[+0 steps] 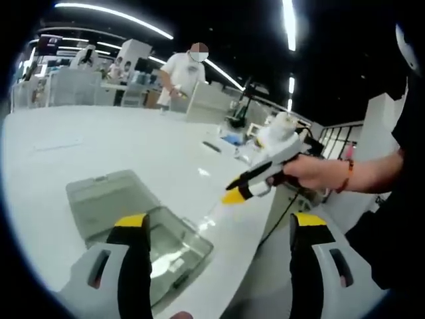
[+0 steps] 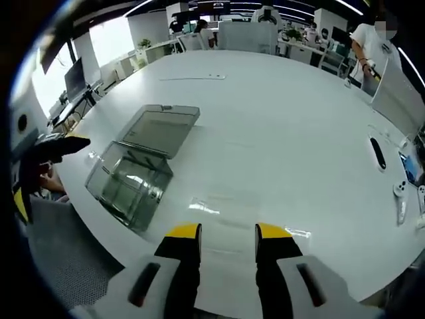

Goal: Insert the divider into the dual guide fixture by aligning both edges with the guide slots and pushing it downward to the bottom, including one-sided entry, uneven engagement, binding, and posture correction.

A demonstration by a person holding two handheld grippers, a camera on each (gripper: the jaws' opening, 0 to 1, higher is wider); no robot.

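Divider, a clear flat plastic sheet point(image 2: 249, 224), lies on the white table point(image 2: 279, 119) near its front edge, beside the transparent open-lidded box fixture point(image 2: 129, 183). Both claws, left gripper point(image 1: 219, 229) and right gripper point(image 2: 228, 232), hang released; grip the sheet's edge squarely first.

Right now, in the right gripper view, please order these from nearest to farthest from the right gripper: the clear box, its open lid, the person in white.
1. The clear box, left of the right gripper, at the table edge.
2. Its open lid, just beyond the box.
3. The person in white, far upper right, past the table.
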